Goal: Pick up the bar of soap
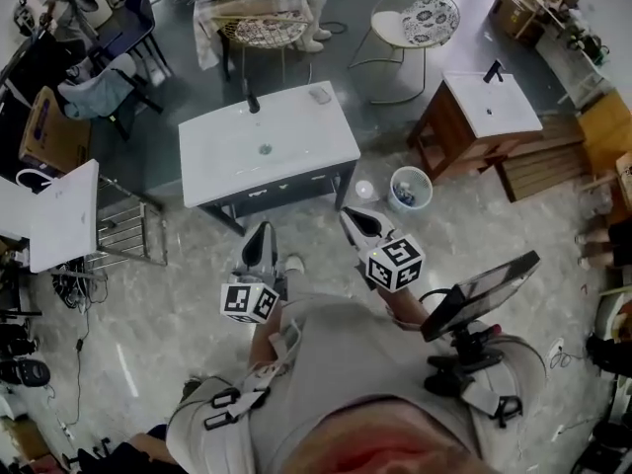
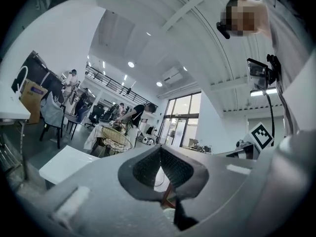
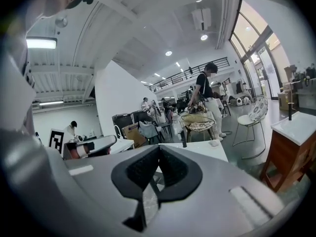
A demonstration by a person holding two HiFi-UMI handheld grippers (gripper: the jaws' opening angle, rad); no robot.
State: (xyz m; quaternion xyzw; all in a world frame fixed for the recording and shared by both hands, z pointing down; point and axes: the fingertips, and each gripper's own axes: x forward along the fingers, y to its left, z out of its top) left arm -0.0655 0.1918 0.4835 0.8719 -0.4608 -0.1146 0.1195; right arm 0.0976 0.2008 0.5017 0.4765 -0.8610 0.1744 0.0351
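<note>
**Both grippers closed and empty, soap ahead on the sink counter**

Head view: The left gripper (image 1: 262,230) and the right gripper (image 1: 350,217) are held side by side in front of the person. Both point towards a white sink counter (image 1: 227,151) just ahead of them. Each pair of jaws looks pressed together with nothing in them. The bar of soap (image 1: 319,94) lies on the counter's far right corner, well beyond both tips and nearer the right gripper's side. A black tap (image 1: 252,100) stands at the counter's back edge, left of the soap. A small bin (image 1: 411,171) sits on the floor just right of the right gripper.

Left gripper view: The left gripper (image 2: 160,148) has its jaws meeting at the tips and holds nothing. The sink counter (image 2: 64,164) shows low to their left. The soap cannot be made out here.

Right gripper view: The right gripper (image 3: 159,148) is closed and empty. Beyond its tips lies the sink counter (image 3: 207,149), with the tap (image 3: 183,138) slightly right of straight ahead. The bar of soap (image 3: 214,142) is further right, at the far edge. A wooden cabinet (image 3: 289,157) stands far to the right.
</note>
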